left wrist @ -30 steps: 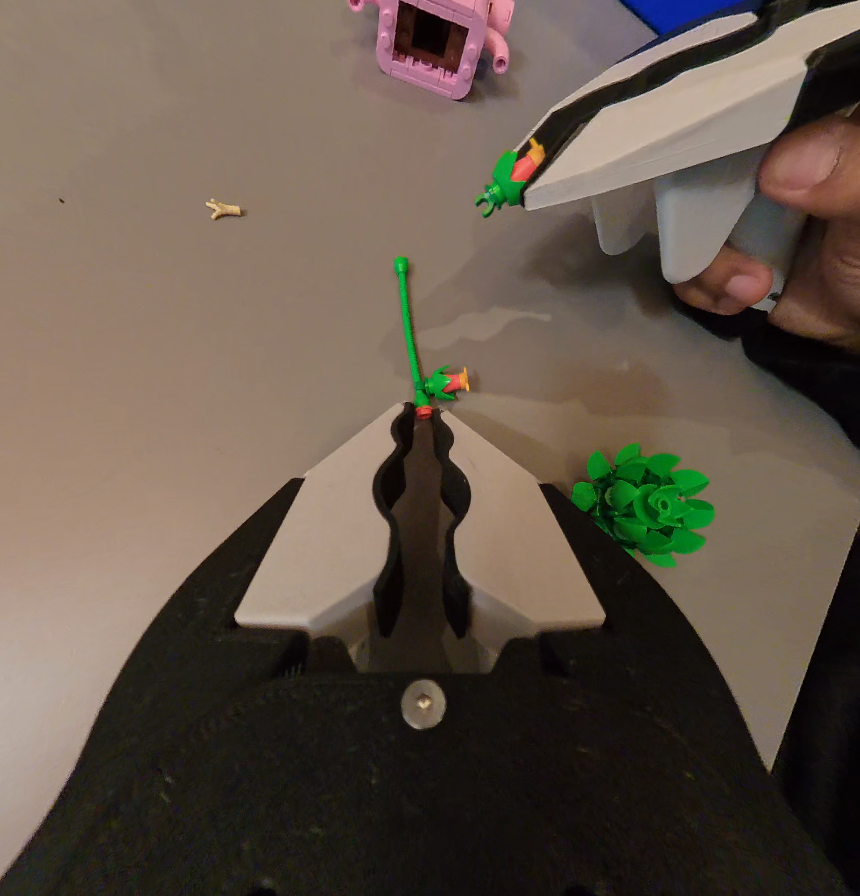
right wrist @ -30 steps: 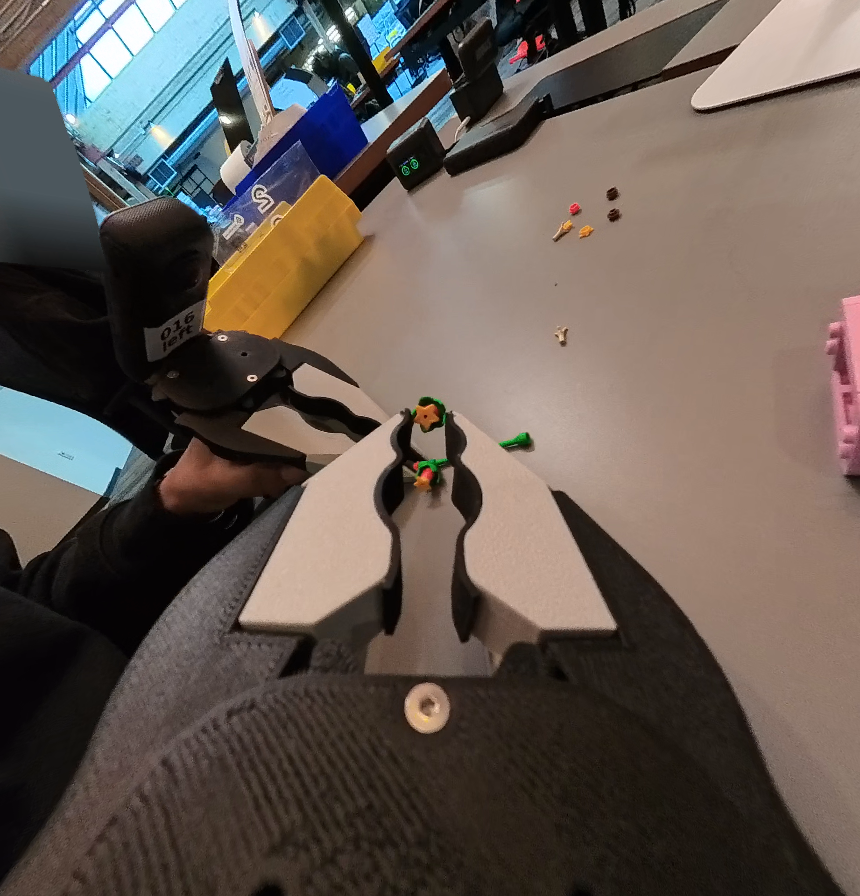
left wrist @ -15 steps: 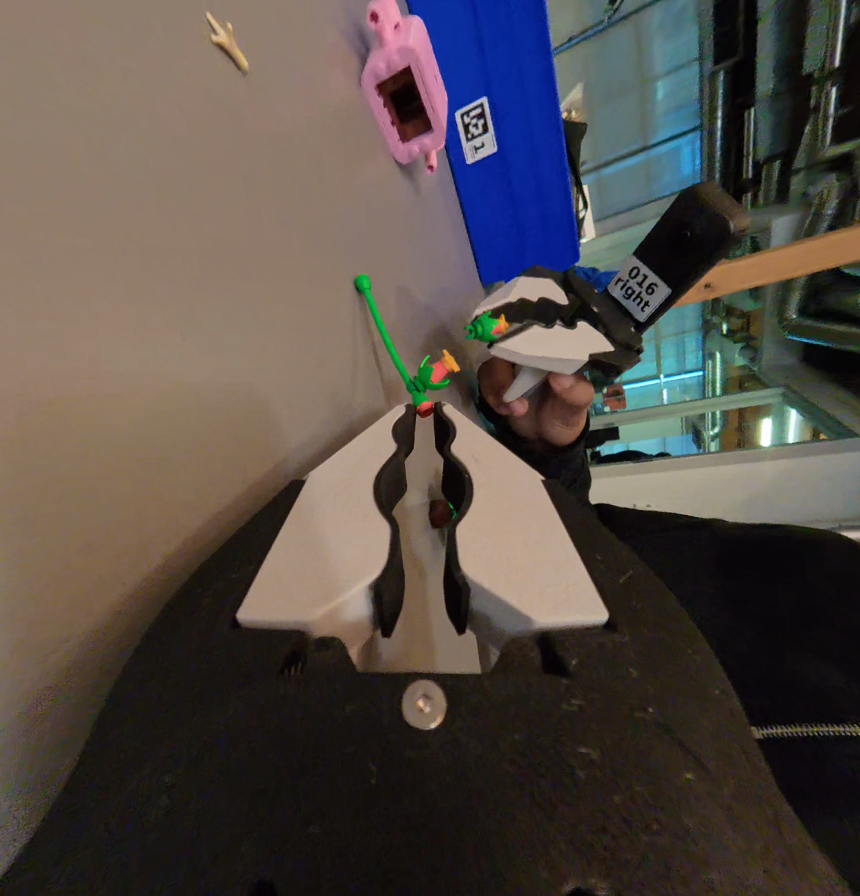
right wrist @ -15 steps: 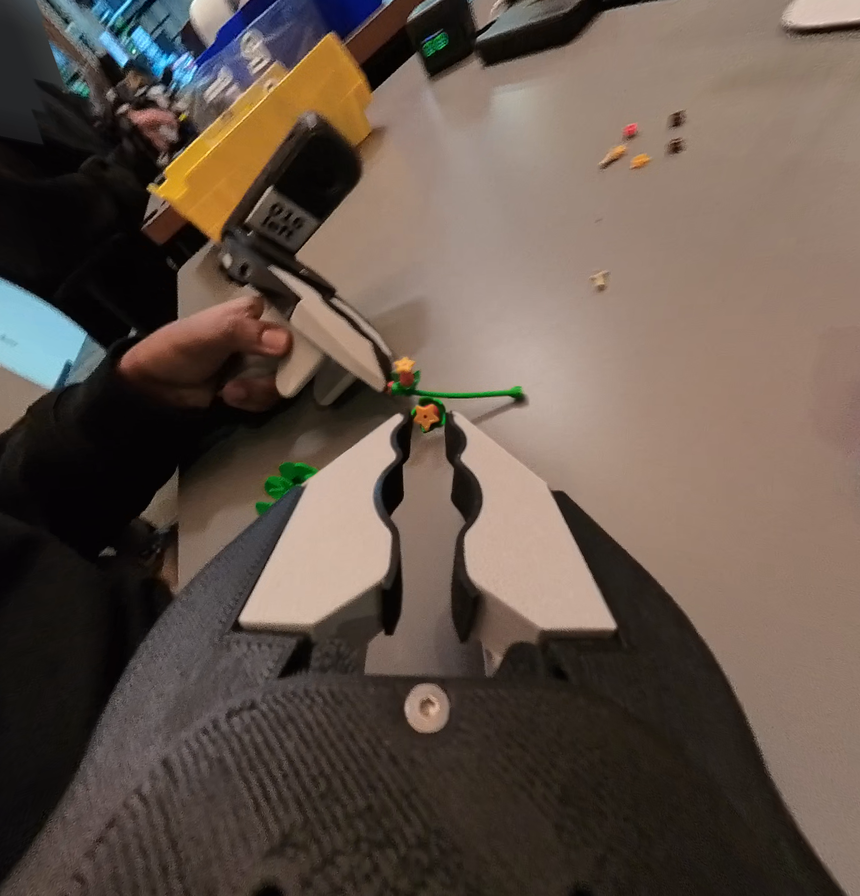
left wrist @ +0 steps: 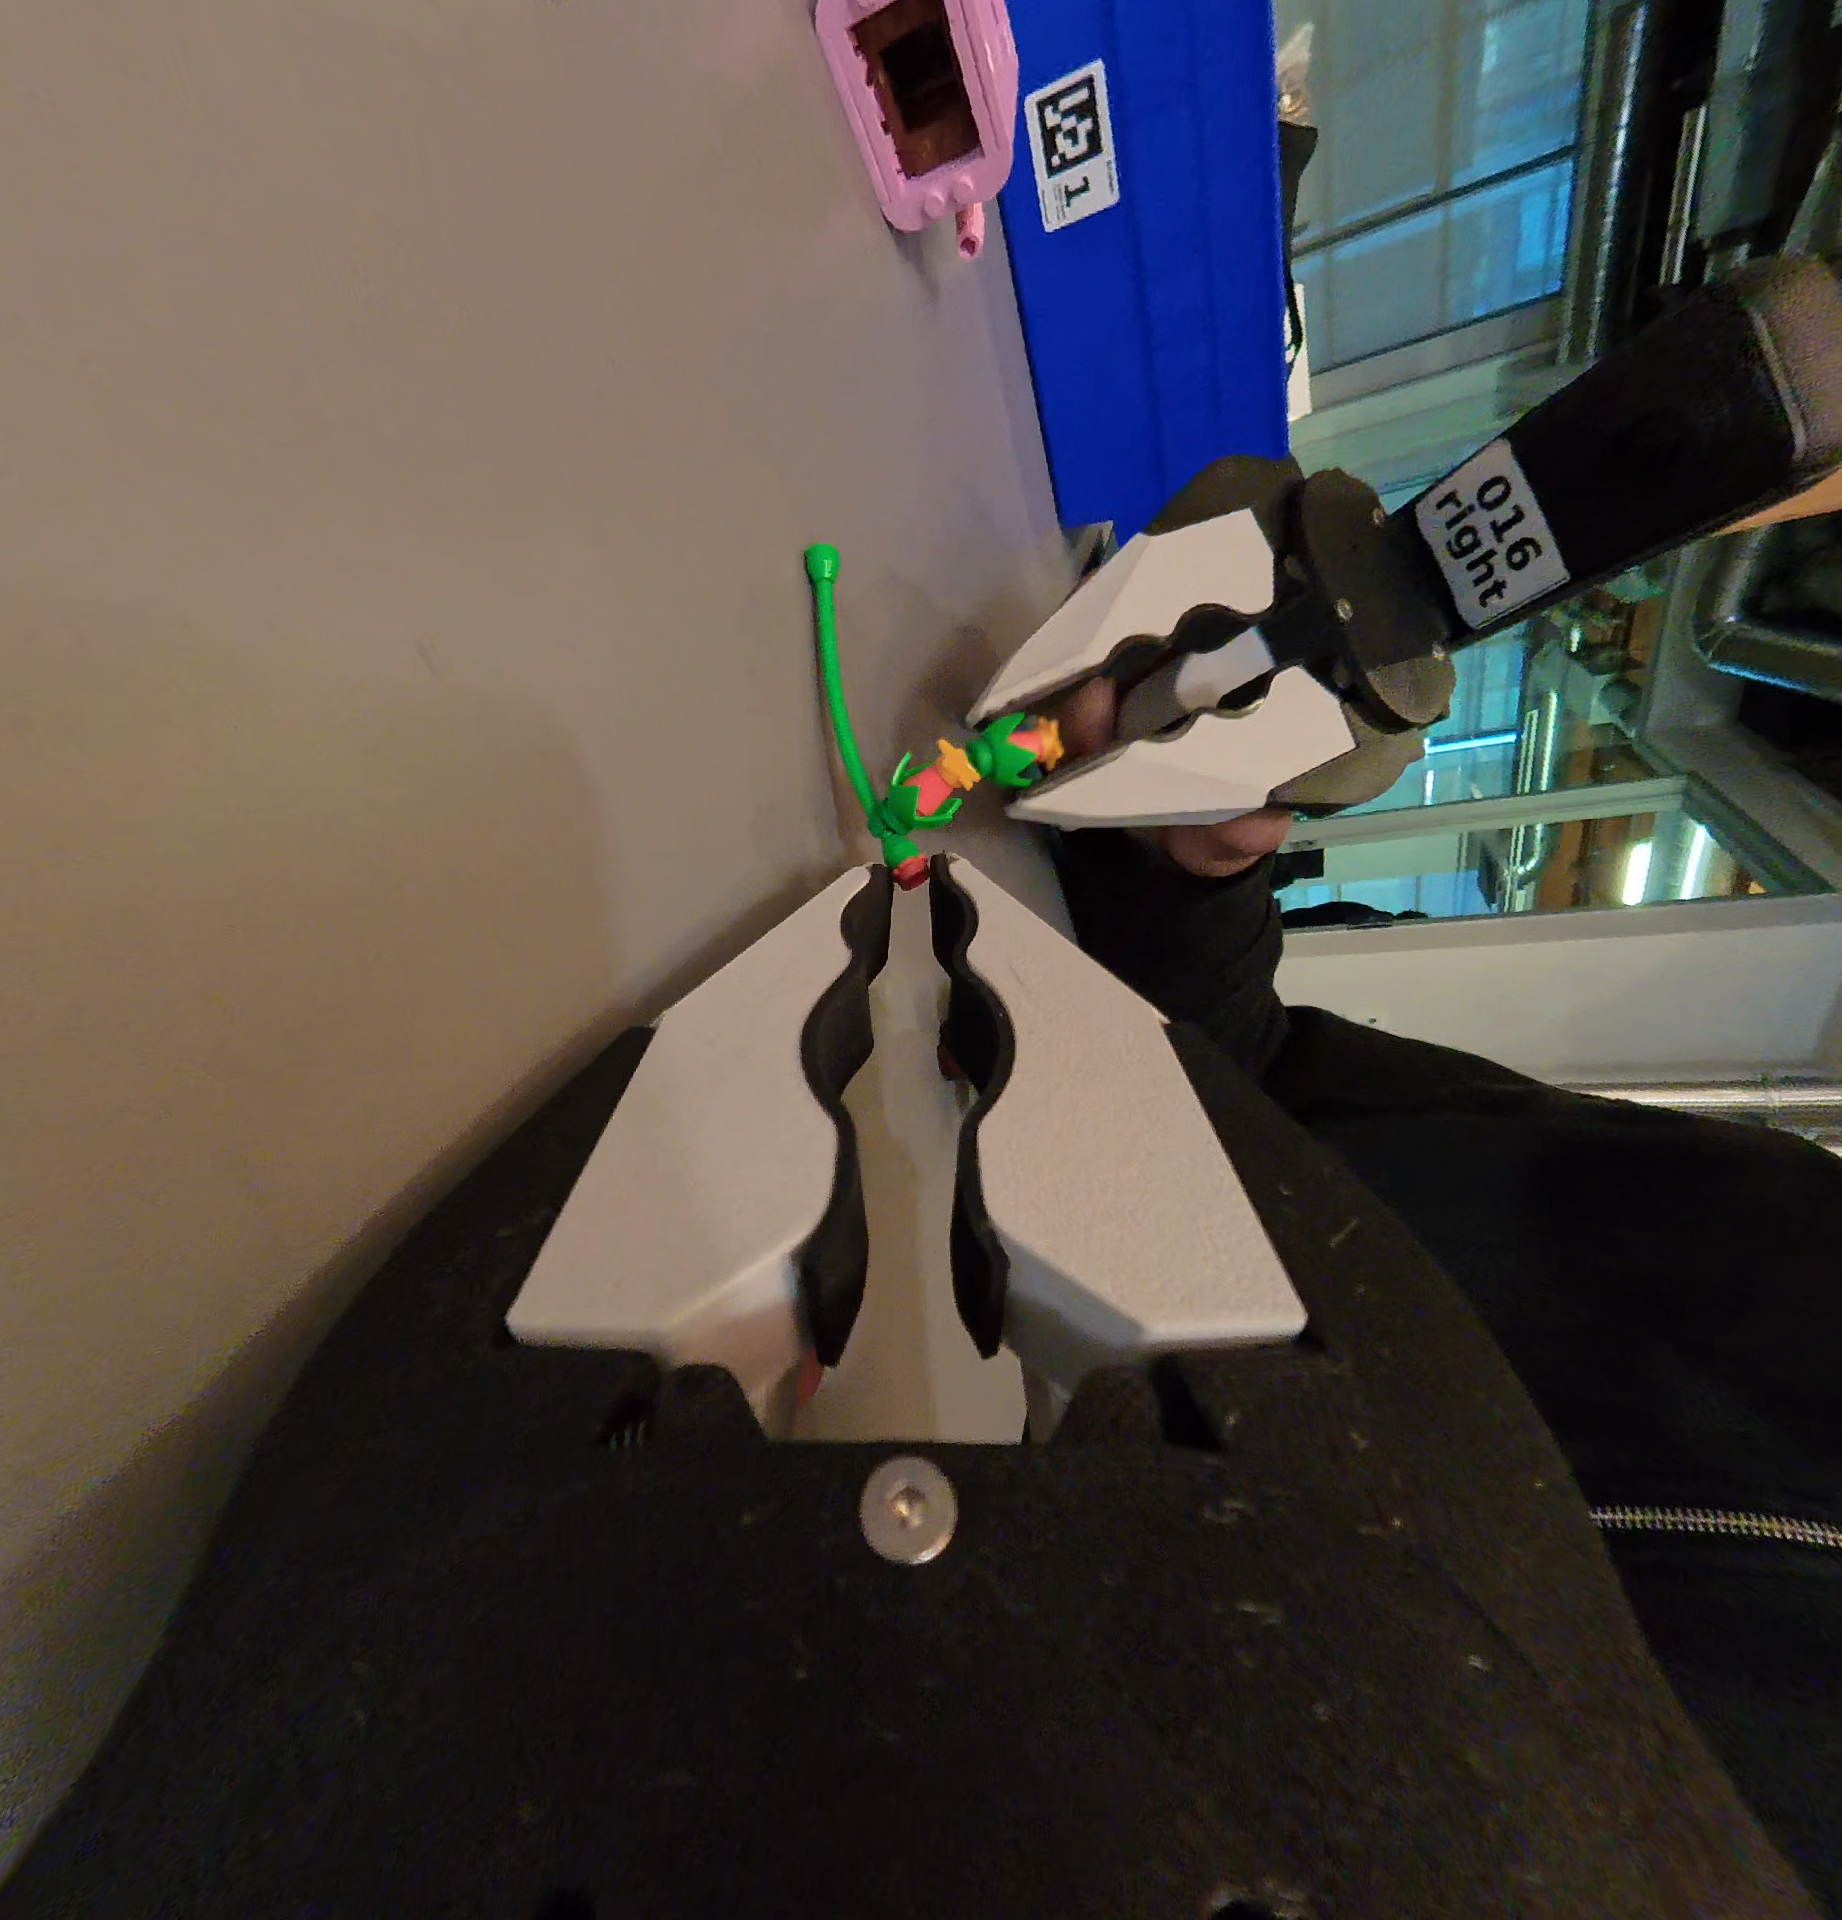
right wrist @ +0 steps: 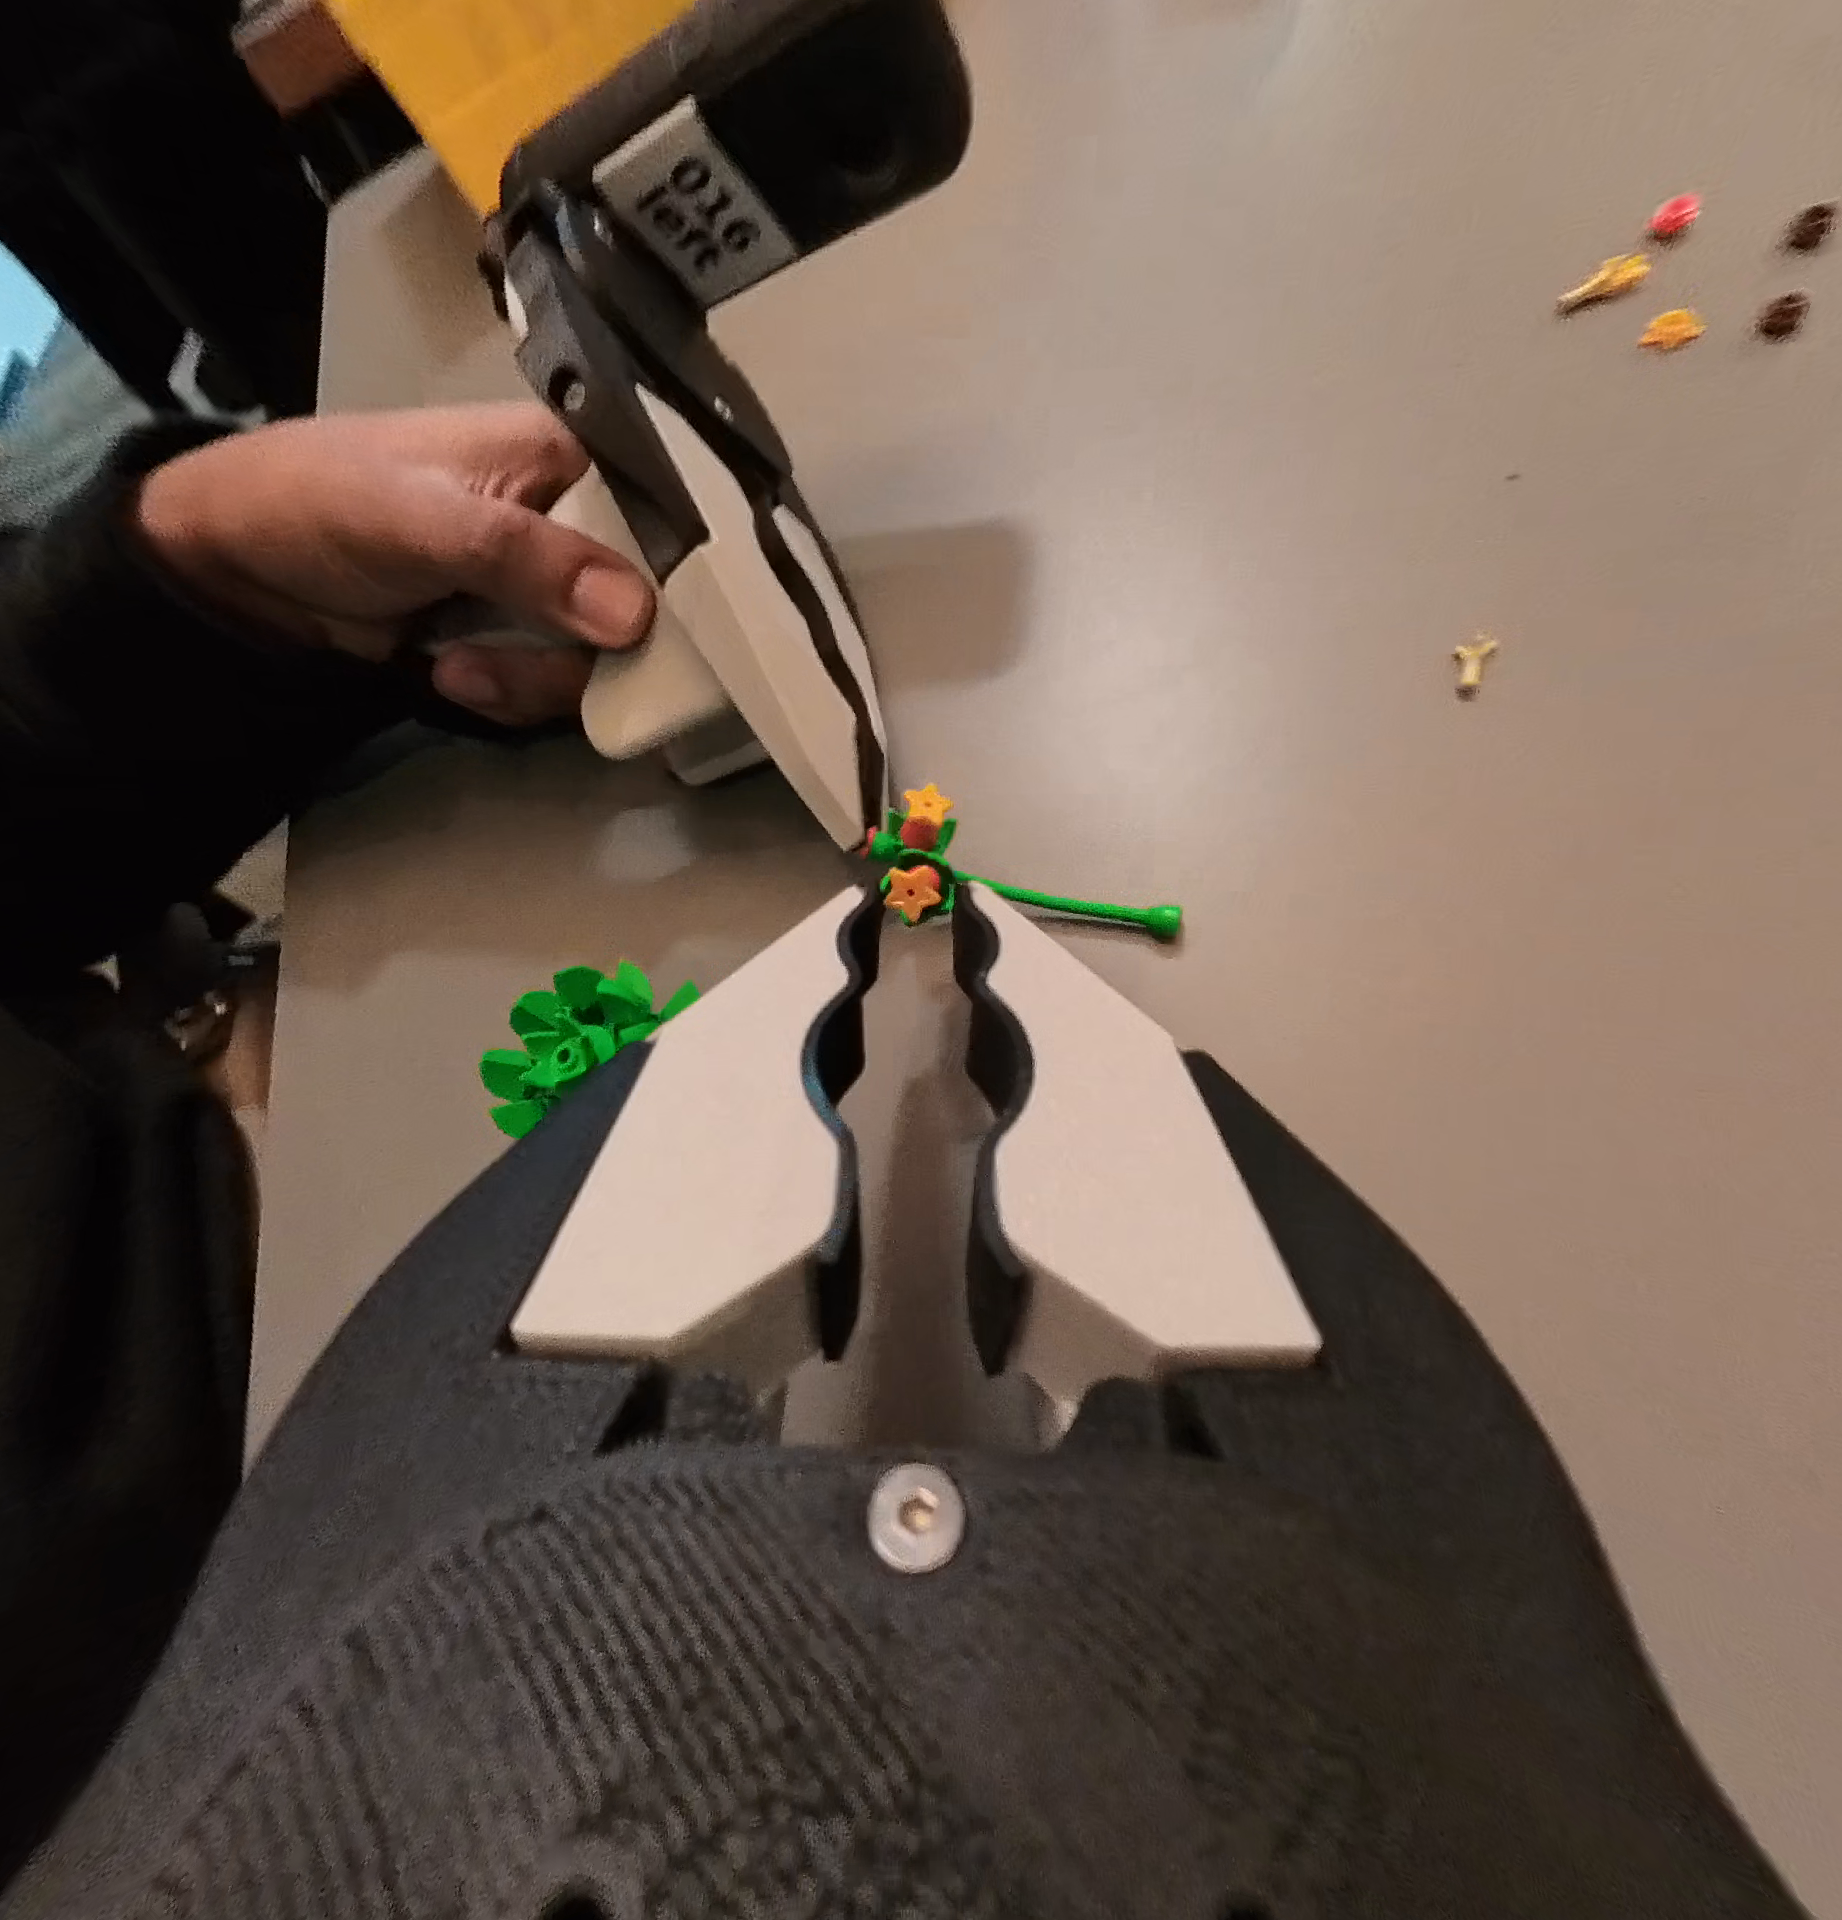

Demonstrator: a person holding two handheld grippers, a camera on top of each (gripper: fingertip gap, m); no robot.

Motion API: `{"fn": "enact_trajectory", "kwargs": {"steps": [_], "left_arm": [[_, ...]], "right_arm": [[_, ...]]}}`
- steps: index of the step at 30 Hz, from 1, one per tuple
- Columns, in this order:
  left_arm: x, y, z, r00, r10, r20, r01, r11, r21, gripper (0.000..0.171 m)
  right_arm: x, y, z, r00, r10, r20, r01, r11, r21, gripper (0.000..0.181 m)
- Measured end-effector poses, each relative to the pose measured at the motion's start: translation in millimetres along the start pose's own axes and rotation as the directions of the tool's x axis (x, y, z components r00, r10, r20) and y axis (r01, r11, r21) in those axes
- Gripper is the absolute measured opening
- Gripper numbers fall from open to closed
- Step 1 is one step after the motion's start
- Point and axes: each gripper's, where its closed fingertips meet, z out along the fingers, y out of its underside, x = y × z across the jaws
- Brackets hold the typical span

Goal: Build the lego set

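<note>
Left wrist view shows a half-built flower sprig: a thin green stem (left wrist: 839, 686) with one bud (left wrist: 922, 795) already seated on it near its lower end. A second bud (left wrist: 1016, 750) is being brought up against the first, so this step reads as joining the two, not yet pressed home as far as I can judge.

Plenty looks left to do. Beyond the stem's free tip stands the pink block build (left wrist: 922, 109). In the right wrist view a green leaf cluster (right wrist: 569, 1039) lies loose on the tabletop (right wrist: 1416, 935) to the stem's left. Small yellow, red and brown bits (right wrist: 1675, 275) and a pale twig piece (right wrist: 1473, 662) lie well apart to its right, all unattached.

The left claw (left wrist: 909, 871) is nearly closed, pinching the red base of the stem at its very tips. The right claw (right wrist: 917, 902) is narrowed around the second bud, gripping it between the tips (in the left wrist view its fingers (left wrist: 1125, 623) clamp the bud near their points). Both buds touch, or nearly so, just above the left claw's tips.
</note>
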Motion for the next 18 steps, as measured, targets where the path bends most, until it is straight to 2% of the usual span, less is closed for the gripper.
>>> {"fn": "enact_trajectory", "kwargs": {"steps": [2,7,11,18], "left_arm": [[0.1,-1.5,-0.9,1.000,-0.008,-0.011,0.008,1.000,0.007,0.008],[0.1,1.7,-1.9,1.000,-0.018,-0.019,0.018,1.000,-0.017,0.008],[-13.0,4.5,-9.0,0.995,0.014,0.098,-0.009,0.999,-0.049,0.008],[-23.1,-4.4,-28.7,0.991,0.027,0.128,-0.028,1.000,0.008,0.007]], "right_arm": [[-2.0,0.0,5.7,0.999,-0.026,0.024,0.028,0.998,-0.048,0.012],[-1.1,-8.4,14.3,0.999,-0.026,0.042,0.028,0.999,-0.047,0.012],[0.3,-10.7,20.5,0.998,-0.016,0.055,0.019,0.998,-0.055,0.012],[2.1,-6.6,37.1,0.998,-0.021,0.062,0.028,0.993,-0.113,0.012]]}}
